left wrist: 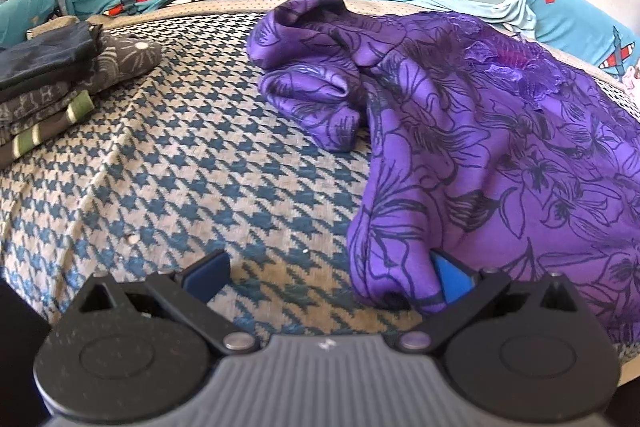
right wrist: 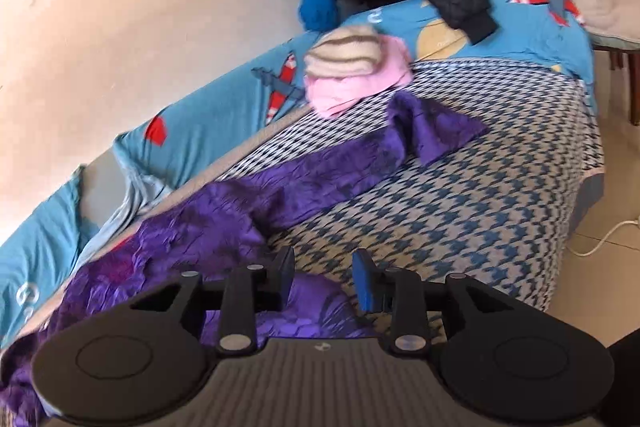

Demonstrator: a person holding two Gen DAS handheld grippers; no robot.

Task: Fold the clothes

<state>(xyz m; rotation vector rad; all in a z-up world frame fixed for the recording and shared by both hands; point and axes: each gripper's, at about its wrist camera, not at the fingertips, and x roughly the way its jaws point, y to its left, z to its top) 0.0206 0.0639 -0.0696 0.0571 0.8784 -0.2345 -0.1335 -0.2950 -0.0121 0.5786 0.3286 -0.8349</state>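
While the purple dress (left wrist: 500, 131) lies spread along the bed's (left wrist: 208, 163) far edge, the left hand-held gripper (left wrist: 332, 275) stands wide apart, its right pad touching a fold of cloth. The right hand-held gripper (right wrist: 324, 281) is parted over the dress, pressing nothing. Folded clothes (left wrist: 56, 75) sit stacked at the bed's left corner.

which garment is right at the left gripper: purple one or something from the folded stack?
The purple floral garment. Its near fold lies against one finger of the left gripper. The folded stack sits farther off beside the bed's edge, untouched.
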